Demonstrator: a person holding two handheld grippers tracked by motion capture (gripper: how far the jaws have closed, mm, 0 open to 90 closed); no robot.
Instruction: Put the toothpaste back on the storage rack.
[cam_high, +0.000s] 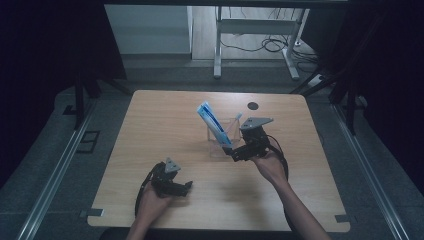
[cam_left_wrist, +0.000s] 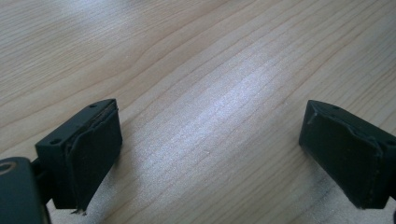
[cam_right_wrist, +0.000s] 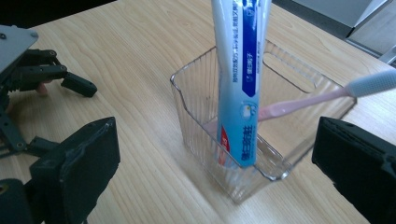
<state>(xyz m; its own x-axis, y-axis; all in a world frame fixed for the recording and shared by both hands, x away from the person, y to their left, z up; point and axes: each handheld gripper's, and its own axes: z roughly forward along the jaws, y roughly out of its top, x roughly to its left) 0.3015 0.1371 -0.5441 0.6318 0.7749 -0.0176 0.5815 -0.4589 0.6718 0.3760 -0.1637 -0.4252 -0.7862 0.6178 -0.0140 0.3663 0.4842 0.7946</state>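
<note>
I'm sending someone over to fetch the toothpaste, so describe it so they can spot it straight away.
On the wooden table, find the clear plastic box near the middle. The toothpaste tube stands in it, leaning, white and blue with a red patch low down; its only neighbour inside is a thin pink toothbrush.

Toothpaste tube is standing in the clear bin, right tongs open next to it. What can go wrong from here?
1. The toothpaste tube leans tall over the rim of the clear bin; a nudge from the open right tongs could tip it out.
2. The bin looks light, so contact on pulling back may slide or tip it.
3. The pink toothbrush juts past the rim, close to one jaw, and might snag.
</note>
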